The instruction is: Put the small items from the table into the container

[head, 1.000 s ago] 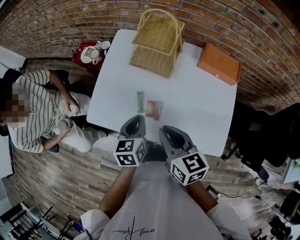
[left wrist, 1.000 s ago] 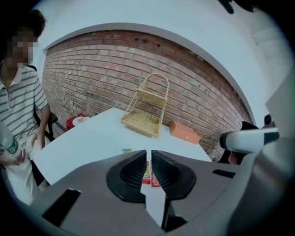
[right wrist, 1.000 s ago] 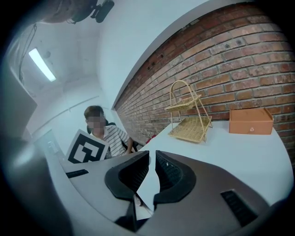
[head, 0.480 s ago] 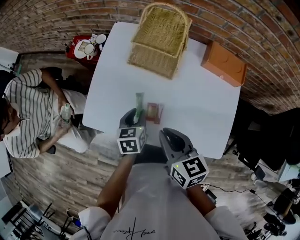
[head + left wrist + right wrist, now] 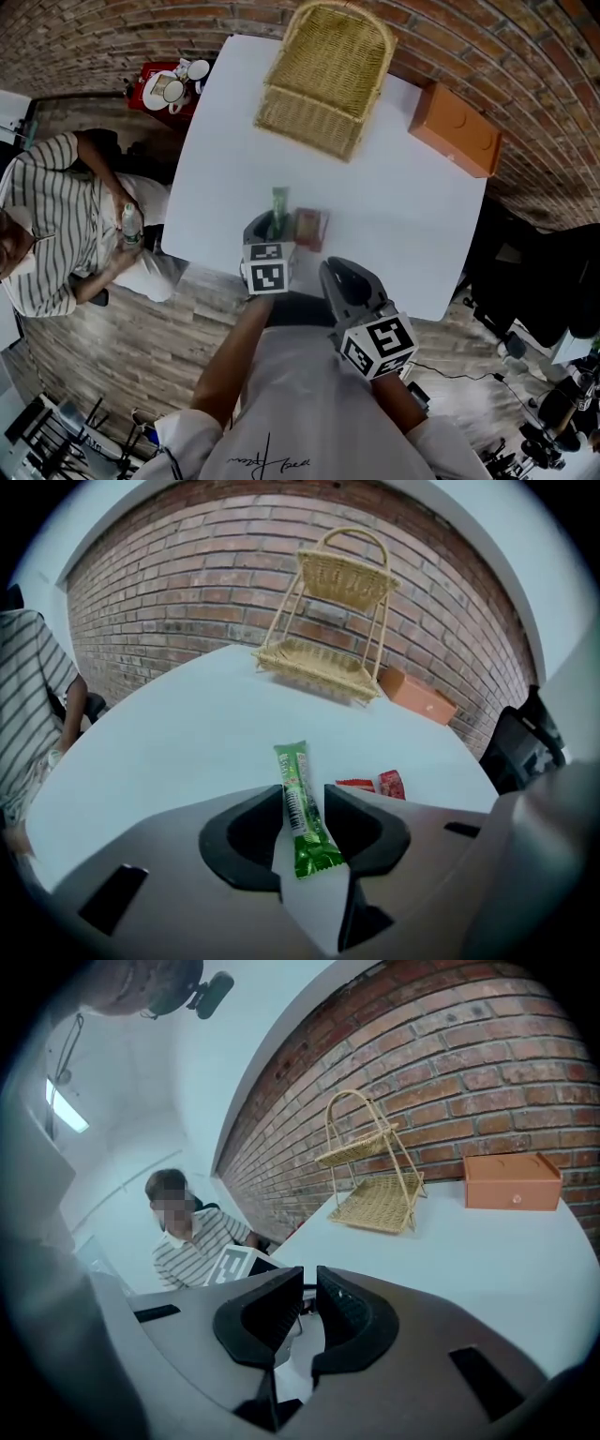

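A green stick packet (image 5: 278, 204) lies lengthwise on the white table (image 5: 394, 206) near its front edge, with a red packet (image 5: 308, 228) just to its right. My left gripper (image 5: 267, 225) is low over the green packet (image 5: 302, 808). Its jaws are opening, with the packet's near half between them and the pads not pressing on it. The red packet (image 5: 375, 785) shows past the right jaw. My right gripper (image 5: 336, 272) hangs off the table's front edge, shut and empty (image 5: 309, 1288). A two-tier wicker basket (image 5: 323, 80) stands at the far side.
An orange box (image 5: 457, 128) sits at the table's far right corner. A person in a striped shirt (image 5: 47, 234) sits to the left of the table. A red stool with cups (image 5: 169, 89) stands beyond the far left corner.
My left gripper has moved forward and down from the table's front edge onto the green packet. The right gripper has hardly moved.
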A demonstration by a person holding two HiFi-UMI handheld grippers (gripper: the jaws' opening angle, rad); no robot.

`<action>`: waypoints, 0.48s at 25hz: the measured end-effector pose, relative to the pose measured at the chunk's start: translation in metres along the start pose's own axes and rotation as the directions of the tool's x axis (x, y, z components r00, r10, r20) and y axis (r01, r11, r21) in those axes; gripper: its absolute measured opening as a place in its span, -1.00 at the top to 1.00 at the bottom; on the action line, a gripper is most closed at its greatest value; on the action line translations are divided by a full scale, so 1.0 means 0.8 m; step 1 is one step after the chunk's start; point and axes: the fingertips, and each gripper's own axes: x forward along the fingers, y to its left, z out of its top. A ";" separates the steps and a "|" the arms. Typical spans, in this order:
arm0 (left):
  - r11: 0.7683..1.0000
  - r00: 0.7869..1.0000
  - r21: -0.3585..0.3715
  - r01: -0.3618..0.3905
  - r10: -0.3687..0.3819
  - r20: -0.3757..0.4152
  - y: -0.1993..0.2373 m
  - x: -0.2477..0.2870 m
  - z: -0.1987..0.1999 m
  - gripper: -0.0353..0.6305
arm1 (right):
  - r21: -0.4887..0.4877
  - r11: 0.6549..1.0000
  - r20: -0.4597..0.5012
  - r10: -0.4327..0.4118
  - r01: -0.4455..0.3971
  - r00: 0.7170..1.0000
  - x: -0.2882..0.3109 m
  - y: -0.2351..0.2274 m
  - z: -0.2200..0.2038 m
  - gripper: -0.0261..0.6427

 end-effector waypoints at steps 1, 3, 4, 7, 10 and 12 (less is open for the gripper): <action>1.000 1.000 -0.003 -0.001 0.001 -0.002 0.001 0.000 0.000 0.52 | 0.001 1.000 -0.001 0.000 0.000 1.000 0.002 0.000 0.000 0.85; 1.000 1.000 -0.004 -0.007 0.007 -0.008 0.003 0.000 -0.001 0.52 | 0.004 1.000 -0.002 0.000 0.000 1.000 0.003 0.001 0.000 0.85; 1.000 1.000 0.003 -0.012 0.012 -0.011 0.004 0.000 -0.001 0.52 | 0.005 1.000 -0.002 0.000 0.000 1.000 0.004 0.001 0.000 0.85; 1.000 1.000 0.014 -0.023 0.023 -0.013 0.008 0.000 -0.001 0.57 | 0.003 1.000 0.002 -0.002 0.002 1.000 0.006 0.002 0.002 0.85; 1.000 1.000 0.001 -0.014 0.014 -0.011 0.010 0.000 -0.001 0.71 | 0.004 1.000 0.008 -0.007 0.007 1.000 0.005 0.003 0.002 0.85; 1.000 1.000 -0.003 -0.006 0.006 -0.006 0.009 -0.001 -0.001 0.74 | 0.005 1.000 0.011 -0.009 0.009 1.000 0.003 0.003 0.001 0.85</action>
